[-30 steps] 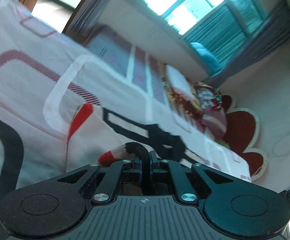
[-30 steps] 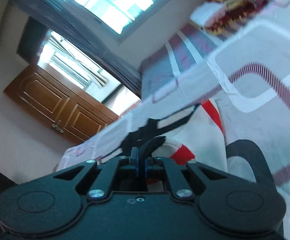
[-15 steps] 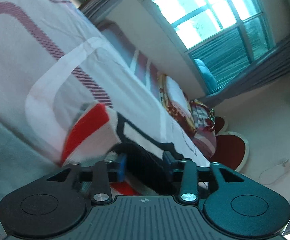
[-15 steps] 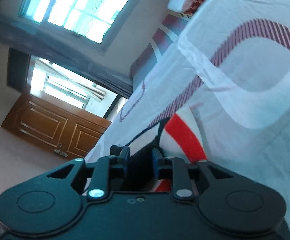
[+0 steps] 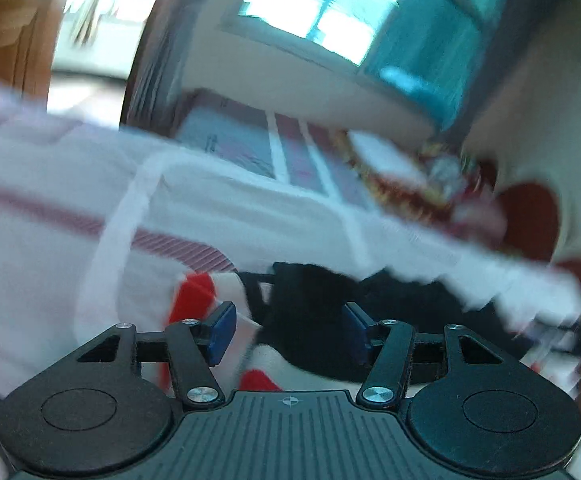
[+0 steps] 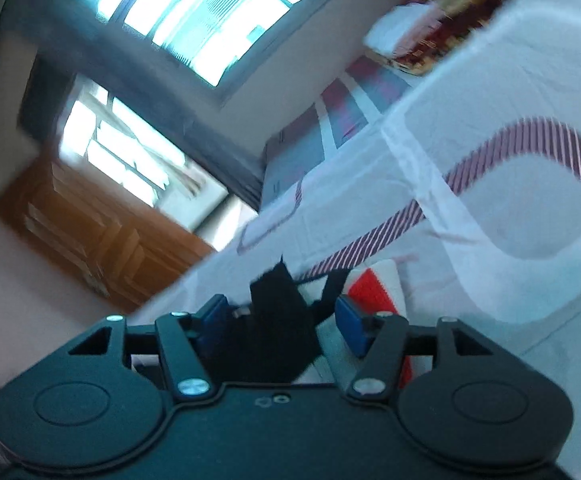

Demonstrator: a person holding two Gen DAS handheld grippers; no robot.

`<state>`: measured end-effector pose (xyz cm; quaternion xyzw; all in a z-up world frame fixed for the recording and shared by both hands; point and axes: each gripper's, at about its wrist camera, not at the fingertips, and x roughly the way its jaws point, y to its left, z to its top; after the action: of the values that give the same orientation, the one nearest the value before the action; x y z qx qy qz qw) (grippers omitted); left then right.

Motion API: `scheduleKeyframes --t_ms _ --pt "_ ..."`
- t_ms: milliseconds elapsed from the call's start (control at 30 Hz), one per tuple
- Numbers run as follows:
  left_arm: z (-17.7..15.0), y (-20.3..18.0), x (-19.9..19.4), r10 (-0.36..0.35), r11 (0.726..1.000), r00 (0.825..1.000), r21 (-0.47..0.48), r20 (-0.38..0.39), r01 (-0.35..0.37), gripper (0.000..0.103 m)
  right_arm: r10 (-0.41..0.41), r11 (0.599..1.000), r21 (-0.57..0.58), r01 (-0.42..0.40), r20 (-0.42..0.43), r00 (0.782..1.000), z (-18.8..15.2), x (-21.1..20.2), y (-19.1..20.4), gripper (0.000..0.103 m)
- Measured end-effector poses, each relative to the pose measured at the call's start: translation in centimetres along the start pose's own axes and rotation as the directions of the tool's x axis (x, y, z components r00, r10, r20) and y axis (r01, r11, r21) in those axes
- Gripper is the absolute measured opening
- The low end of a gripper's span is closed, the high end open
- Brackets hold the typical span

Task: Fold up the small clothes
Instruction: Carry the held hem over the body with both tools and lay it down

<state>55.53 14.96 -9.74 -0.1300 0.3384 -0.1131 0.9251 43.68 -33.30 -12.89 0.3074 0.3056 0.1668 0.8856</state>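
A small white garment with red patches and black trim point(image 5: 310, 300) lies on the bed just ahead of both grippers. My left gripper point(image 5: 288, 330) is open, its blue pads point(image 5: 222, 330) set wide apart with the cloth lying loose between them. In the right wrist view the same garment point(image 6: 370, 284) shows as a red patch and a black flap point(image 6: 278, 312) standing up between the jaws. My right gripper point(image 6: 280, 322) is open, pads point(image 6: 348, 326) apart. Both views are motion-blurred.
The bed sheet point(image 6: 510, 184) is white with maroon striped bands. Pillows and a patterned blanket point(image 5: 418, 184) lie at the head of the bed. A window point(image 5: 330, 12) and a wooden door point(image 6: 90, 240) stand beyond.
Both grippers were shut on the garment's edge a second ago; both have opened and let it go. The cameras have swung and the garment now lies on the sheet.
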Motion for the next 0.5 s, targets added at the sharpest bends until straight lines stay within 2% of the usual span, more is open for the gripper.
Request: scheduleKeyframes --t_ms 100,167,200,233,300,333,367,400,467,500 --pt "0.6 -1.7 1.5 0.060 0.989 0.996 0.136 -0.066 -0.050 0.057 -0.094 0.980 -0.178 0.084 -0.047 0.994 0.0 1.2 2.2 0.057" --pt "0.5 -2.5 2.5 0.104 0.978 0.989 0.193 -0.101 -0.083 0.057 -0.150 0.950 -0.284 0.127 -0.058 0.987 -0.2 2.4 3.7 0.050" --pt "0.4 -2.9 3.1 0.128 0.970 0.986 0.220 -0.107 -0.102 0.055 -0.184 0.930 -0.334 0.155 -0.058 0.981 -0.4 3.0 4.4 0.040" --pt "0.2 -3.4 3.3 0.138 0.966 0.985 0.231 -0.104 -0.111 0.051 -0.221 0.905 -0.384 0.183 -0.060 0.973 -0.7 3.7 5.0 0.037" --pt "0.0 -3.9 3.5 0.142 0.965 0.985 0.236 -0.098 -0.116 0.024 -0.263 0.864 -0.457 0.209 -0.058 0.963 -1.3 4.7 5.9 0.037" --pt "-0.1 -4.2 3.3 0.152 0.960 0.986 0.247 -0.074 -0.130 0.012 -0.272 0.849 -0.484 0.212 -0.055 0.961 -1.6 4.9 6.3 0.029" --pt "-0.2 -4.4 2.8 0.155 0.959 0.987 0.246 -0.046 -0.139 0.006 -0.277 0.834 -0.509 0.212 -0.054 0.959 -1.9 5.0 6.6 0.019" --pt "-0.3 -4.4 2.0 0.161 0.960 0.987 0.234 -0.006 -0.155 0.006 -0.278 0.826 -0.521 0.217 -0.041 0.960 -2.0 4.9 6.7 0.006" --pt "-0.4 -3.8 1.0 0.192 0.956 0.980 0.214 0.057 -0.200 0.005 -0.268 0.844 -0.482 0.235 0.000 0.963 -1.6 4.3 6.2 0.005" --pt "-0.4 -3.4 1.3 0.206 0.955 0.977 0.208 0.048 -0.212 0.005 -0.279 0.841 -0.477 0.254 0.019 0.960 -1.5 3.9 6.1 0.005"
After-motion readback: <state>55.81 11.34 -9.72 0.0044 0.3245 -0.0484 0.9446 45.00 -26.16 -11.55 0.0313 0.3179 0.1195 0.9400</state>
